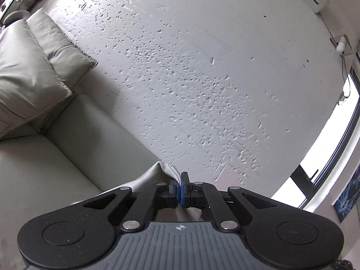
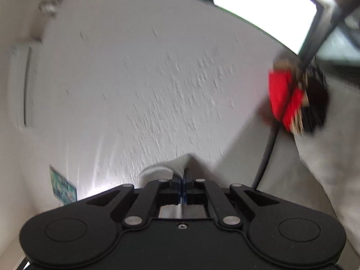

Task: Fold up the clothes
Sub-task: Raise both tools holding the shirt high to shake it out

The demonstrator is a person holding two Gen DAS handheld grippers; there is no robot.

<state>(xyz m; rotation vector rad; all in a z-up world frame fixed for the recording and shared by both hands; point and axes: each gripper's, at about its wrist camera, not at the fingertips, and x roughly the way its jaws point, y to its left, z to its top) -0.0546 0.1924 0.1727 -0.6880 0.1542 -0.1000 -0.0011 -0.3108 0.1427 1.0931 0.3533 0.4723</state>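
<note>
The left gripper [image 1: 180, 187] and the right gripper [image 2: 182, 185] are each clamped on an edge of the pale garment [image 1: 167, 168], held up before the pitted white wall [image 1: 191, 78], sofa [image 1: 45, 157] at left.

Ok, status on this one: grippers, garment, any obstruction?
Left gripper shut on white cloth. Right gripper shut on white cloth. Both face the wall; nothing in the way.

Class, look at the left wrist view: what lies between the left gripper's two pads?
A fold of pale cloth is pinched between the pads of the left gripper; nothing else sits there. The left wrist view shows it.
</note>
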